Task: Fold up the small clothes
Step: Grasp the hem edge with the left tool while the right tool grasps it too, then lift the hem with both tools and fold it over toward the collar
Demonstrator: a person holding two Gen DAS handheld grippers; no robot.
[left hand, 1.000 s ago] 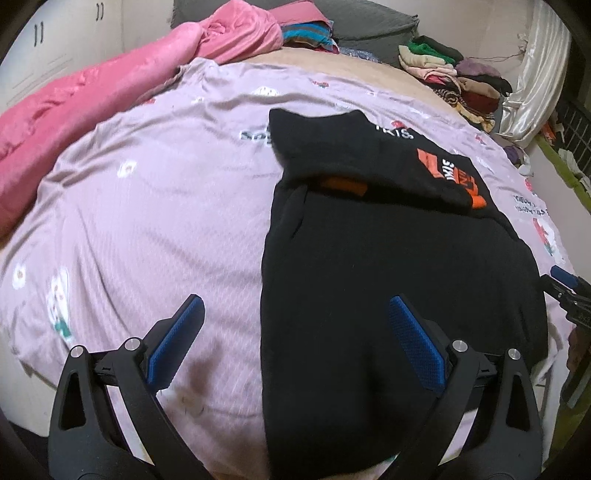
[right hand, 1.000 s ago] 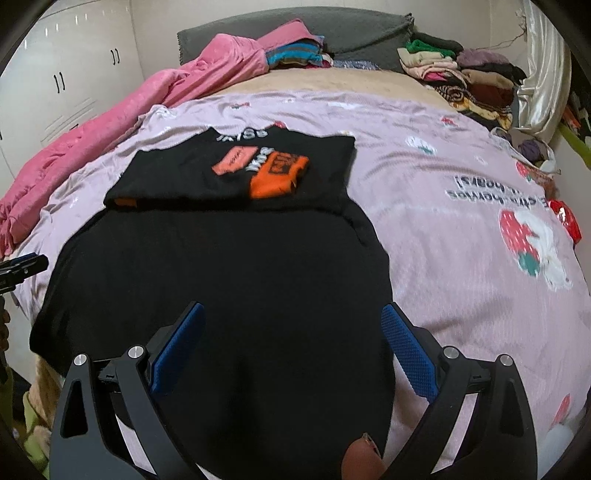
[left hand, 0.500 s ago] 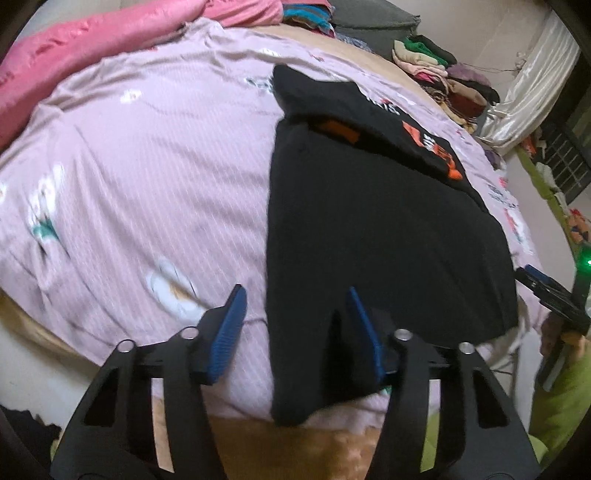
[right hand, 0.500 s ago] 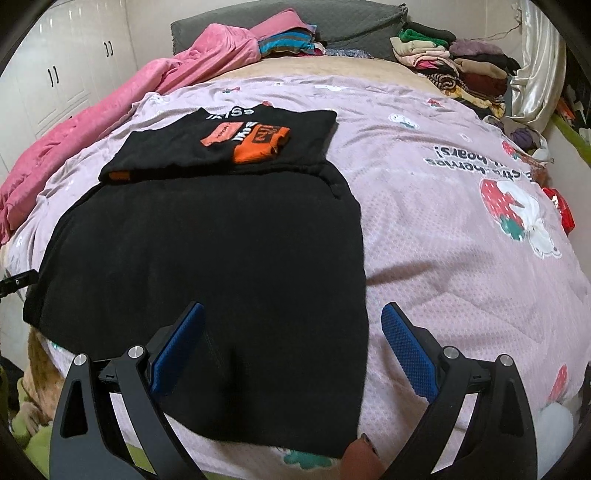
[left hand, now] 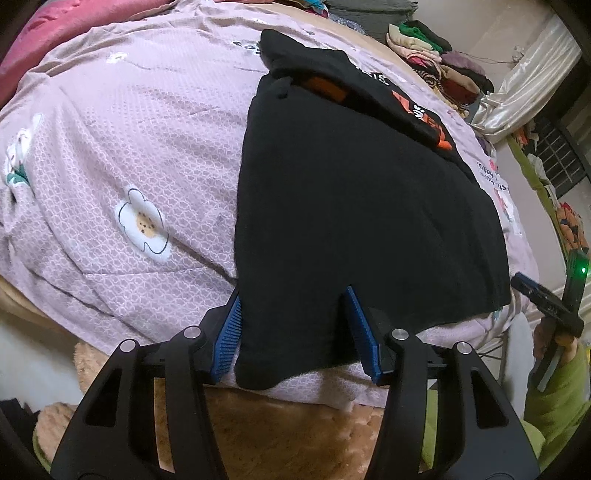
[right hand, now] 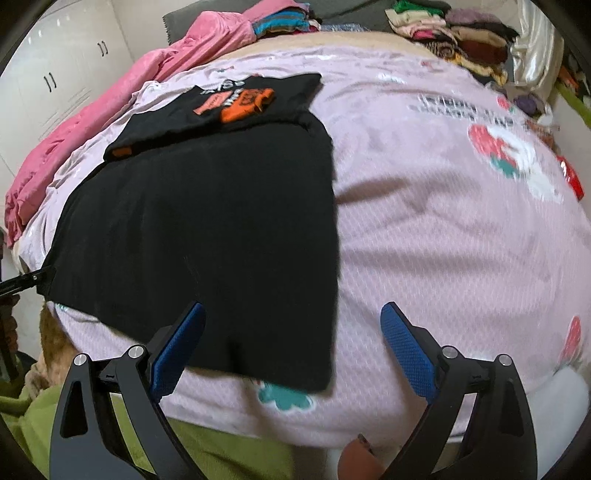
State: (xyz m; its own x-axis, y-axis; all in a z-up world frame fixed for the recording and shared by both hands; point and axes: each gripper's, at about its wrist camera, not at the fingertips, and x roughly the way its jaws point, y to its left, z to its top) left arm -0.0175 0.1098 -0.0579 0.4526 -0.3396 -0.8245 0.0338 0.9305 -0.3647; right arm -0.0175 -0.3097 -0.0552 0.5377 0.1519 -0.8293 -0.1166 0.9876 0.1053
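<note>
A black garment lies spread flat on the lilac bed cover, its near hem at the bed's edge. My left gripper is shut on the hem's left corner, with bunched black cloth filling the gap between the blue pads. My right gripper straddles the hem's right corner; its jaws are closing and the pads stand clear of the cloth. Beyond the garment lies a folded black shirt with orange print. The right gripper also shows at the left wrist view's right edge.
A pink blanket runs along the bed's far left. Stacked folded clothes sit at the head of the bed. White cupboard doors stand to the left. A person's green sleeve and brown plush fabric lie below the bed edge.
Both grippers sank toward the near hem. The left one narrowed from wide open and took hold of the left corner. The right one moved over the right corner.
</note>
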